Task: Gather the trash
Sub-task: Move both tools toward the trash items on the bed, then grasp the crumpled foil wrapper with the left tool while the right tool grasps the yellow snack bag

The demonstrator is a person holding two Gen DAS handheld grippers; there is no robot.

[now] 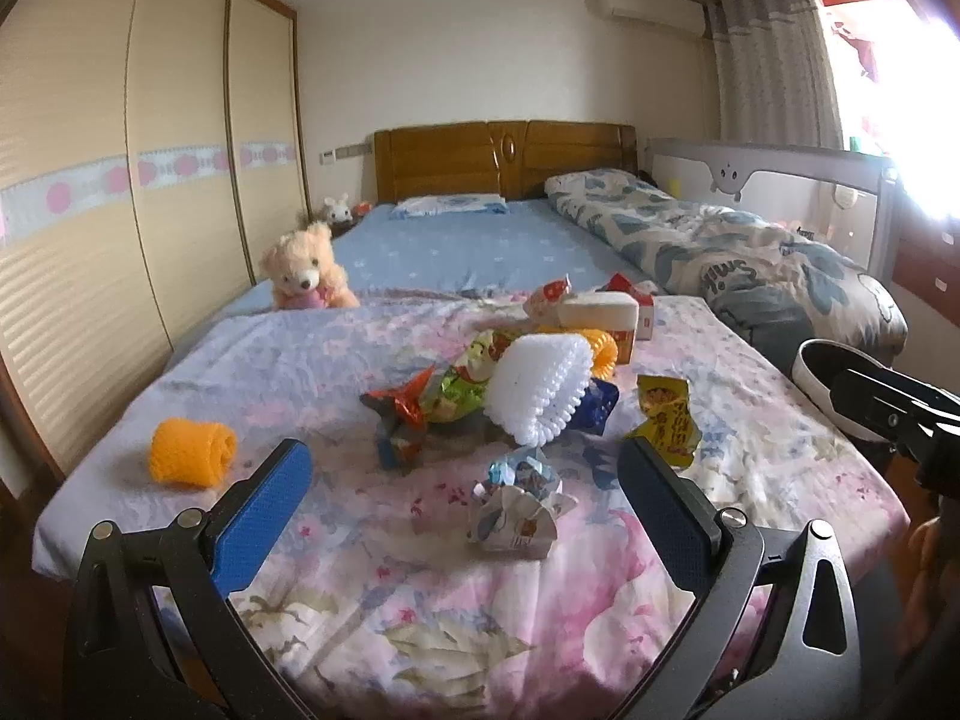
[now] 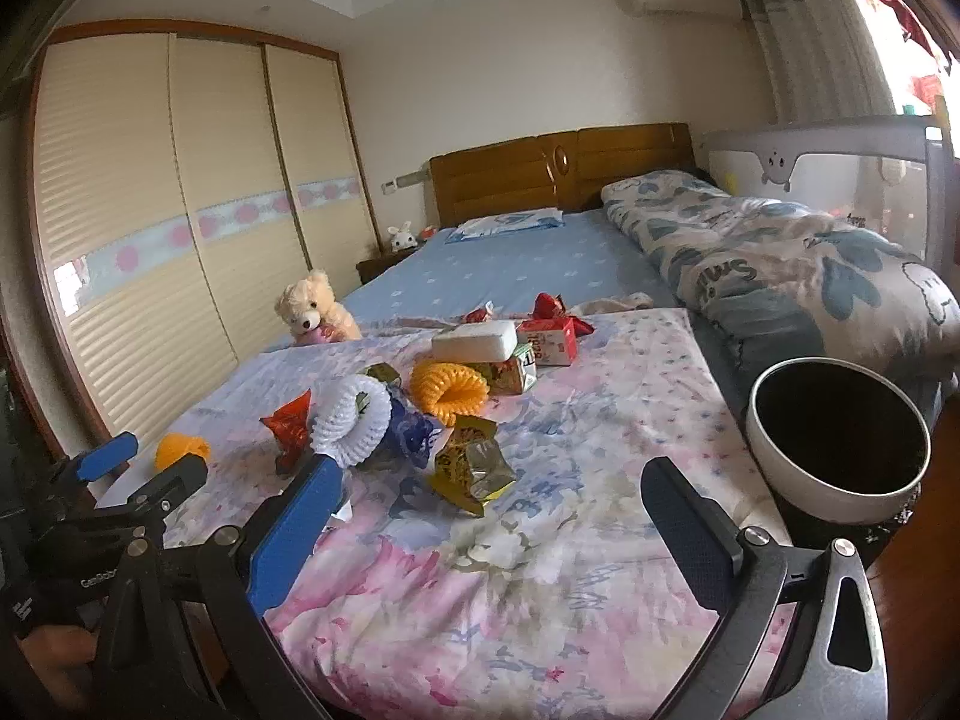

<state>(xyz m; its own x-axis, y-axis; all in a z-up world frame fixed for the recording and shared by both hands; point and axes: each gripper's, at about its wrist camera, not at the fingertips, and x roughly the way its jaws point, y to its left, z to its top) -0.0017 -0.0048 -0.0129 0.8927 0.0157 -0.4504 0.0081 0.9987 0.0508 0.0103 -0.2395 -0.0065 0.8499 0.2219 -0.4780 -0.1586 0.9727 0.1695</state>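
Now, a bed with a floral sheet fills both wrist views, strewn with trash. From the left wrist camera, going left to right: an orange foam net roll lies at nine o'clock, apart from the rest. The left claw hangs spread wide, gripping nothing, and a crumpled blue and white wrapper lies on the sheet between its two fingers. Past it, toward twelve o'clock, sits a heap of wrappers with a white foam net sleeve on top. A yellow snack wrapper lies at two o'clock. From the right wrist camera, the right claw is likewise wide open and empty over the sheet, the yellow wrapper just ahead of it. A white bin with a dark inside stands at three o'clock, beside the bed's edge. A teddy bear sits at ten o'clock, farther up the bed.
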